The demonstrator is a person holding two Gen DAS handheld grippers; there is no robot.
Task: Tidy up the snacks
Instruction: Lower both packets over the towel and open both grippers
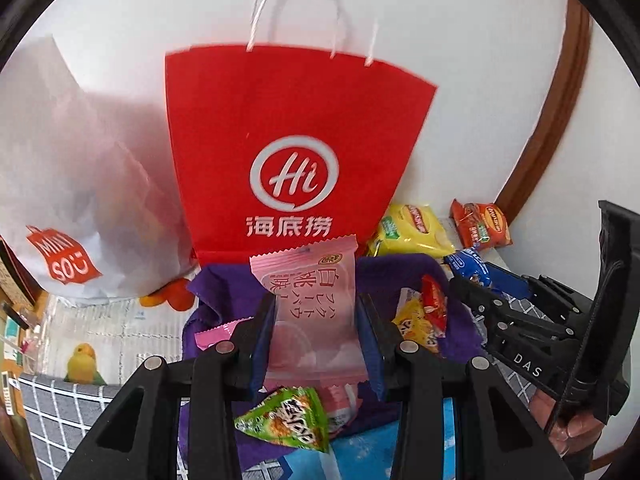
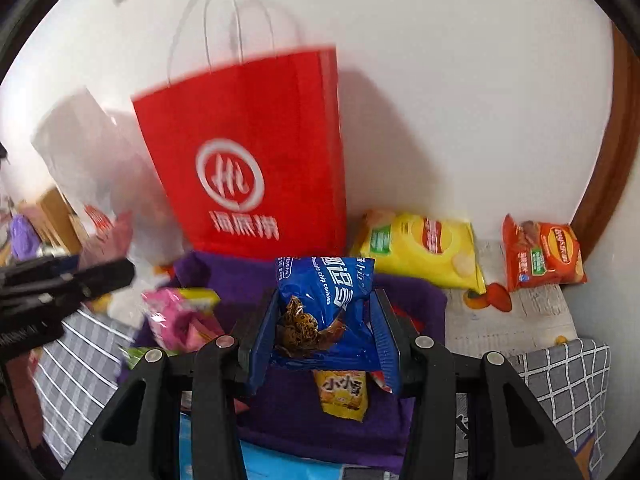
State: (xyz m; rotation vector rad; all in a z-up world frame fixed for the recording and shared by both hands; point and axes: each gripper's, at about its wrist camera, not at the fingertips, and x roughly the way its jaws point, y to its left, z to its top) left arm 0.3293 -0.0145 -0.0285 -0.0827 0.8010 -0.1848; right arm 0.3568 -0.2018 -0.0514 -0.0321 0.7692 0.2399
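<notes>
1. The left gripper (image 1: 316, 320) is closed on a pink packet (image 1: 316, 320); both pads press its sides, and the packet stands upright between the fingers.
2. The right gripper (image 2: 326, 316) is closed on a blue cookie bag (image 2: 328, 300), which it clamps from both sides.
3. A red paper bag (image 1: 288, 140) stands at 12 o'clock from both grippers, against the white wall (image 1: 460, 60), with its white handles up.
4. A purple cloth (image 1: 400, 272) lies under both grippers, just in front of the red bag.
5. In the left view, a green triangular packet (image 1: 288, 420) lies on the cloth at 6 o'clock from the pink packet, and a small yellow packet (image 1: 416, 324) and a small red packet (image 1: 434, 304) lie at 3 o'clock.
6. A yellow chips bag (image 2: 420, 252) lies at 1 o'clock from the right gripper, beside the red bag, and an orange chips bag (image 2: 540, 252) lies at 2 o'clock, apart from the yellow one.
7. A white bag (image 1: 80, 160) with a red logo stands at 10 o'clock in the left view, touching the red bag.
8. The right gripper shows at 3 o'clock in the left view, with a hand (image 1: 576, 424) on its handle.
</notes>
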